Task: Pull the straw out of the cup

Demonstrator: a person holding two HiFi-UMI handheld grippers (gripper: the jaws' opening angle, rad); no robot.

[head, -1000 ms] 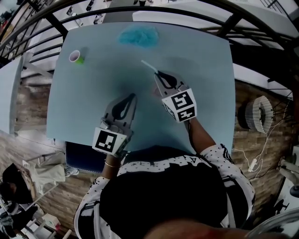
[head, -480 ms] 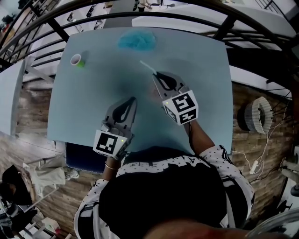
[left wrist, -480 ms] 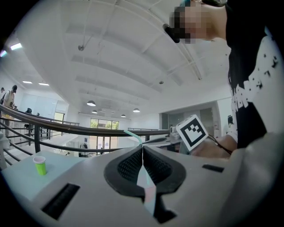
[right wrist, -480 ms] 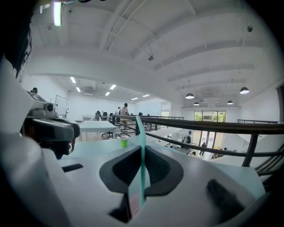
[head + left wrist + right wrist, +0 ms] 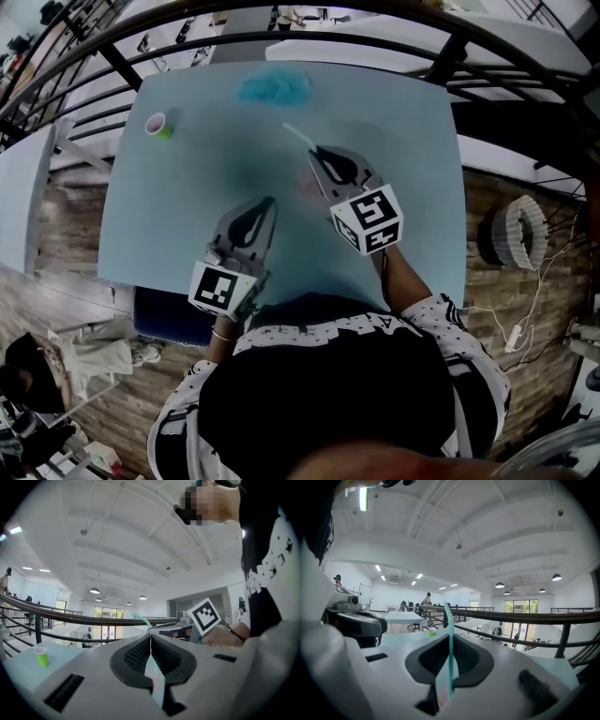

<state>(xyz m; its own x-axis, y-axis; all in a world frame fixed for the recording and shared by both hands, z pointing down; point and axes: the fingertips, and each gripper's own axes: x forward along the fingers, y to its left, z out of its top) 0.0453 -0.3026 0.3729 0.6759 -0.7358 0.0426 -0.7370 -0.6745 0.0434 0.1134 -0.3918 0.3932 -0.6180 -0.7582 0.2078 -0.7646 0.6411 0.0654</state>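
My right tongs [image 5: 316,152] still pinch the straw [image 5: 296,132], far from the cup [image 5: 156,123]. My left tongs [image 5: 270,201] stay closed and empty. Done, I think.

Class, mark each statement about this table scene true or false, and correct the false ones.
1. The right gripper is shut on the straw. True.
2. The straw stands in the cup. False: it is out of the cup, which stands apart near a far corner of the table.
3. The left gripper holds the cup. False: its jaws are together with nothing between them.
4. A blue cloth lies near the table's far edge. True.
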